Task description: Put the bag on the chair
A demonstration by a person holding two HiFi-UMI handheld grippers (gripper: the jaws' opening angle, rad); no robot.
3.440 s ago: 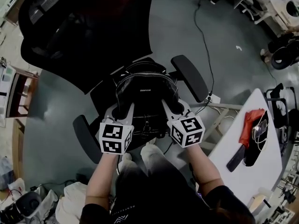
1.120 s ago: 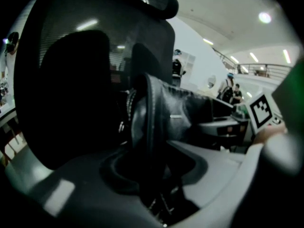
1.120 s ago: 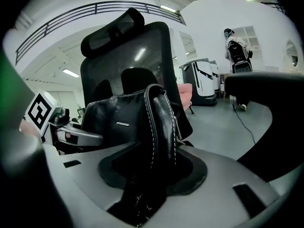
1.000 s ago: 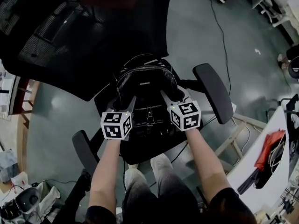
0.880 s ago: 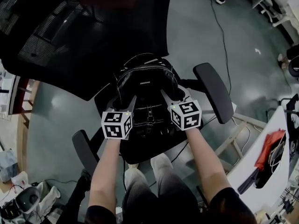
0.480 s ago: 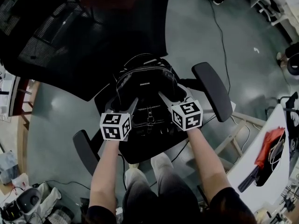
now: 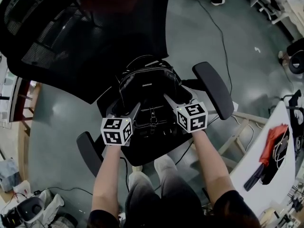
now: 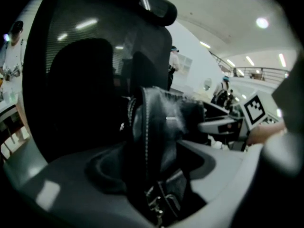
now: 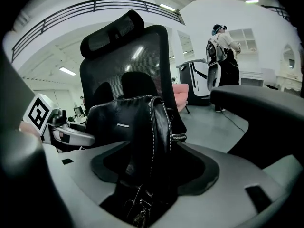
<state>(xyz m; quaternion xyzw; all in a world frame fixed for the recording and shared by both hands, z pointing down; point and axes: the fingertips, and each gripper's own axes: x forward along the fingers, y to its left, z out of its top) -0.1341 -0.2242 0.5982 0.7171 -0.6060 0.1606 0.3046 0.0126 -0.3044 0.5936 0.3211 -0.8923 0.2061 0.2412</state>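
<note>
A black leather bag (image 7: pixel 148 87) stands upright on the seat (image 7: pixel 159 148) of a black office chair, in front of its mesh backrest (image 7: pixel 71 37). My left gripper (image 7: pixel 124 109) is at the bag's left lower side and my right gripper (image 7: pixel 179 99) at its right lower side. In the left gripper view the bag's stitched edge (image 8: pixel 161 127) sits between the spreading jaws of the left gripper (image 8: pixel 156 175), with gaps at the pads (image 8: pixel 102 170). The right gripper view shows the same: the bag (image 9: pixel 128 127) lies inside the opening right gripper (image 9: pixel 152 175), not pinched.
Chair armrests flank the bag on the right (image 7: pixel 213 89) and the left (image 7: pixel 88 151). A white table (image 7: pixel 270 175) with a red item (image 7: pixel 273 137) stands at right. A cable (image 7: pixel 223 42) runs over the grey floor. A person (image 9: pixel 221 46) stands far behind.
Both grippers' jaws have spread apart around the bag's lower sides. The left gripper has drawn back slightly. The bag stays put on the seat.
</note>
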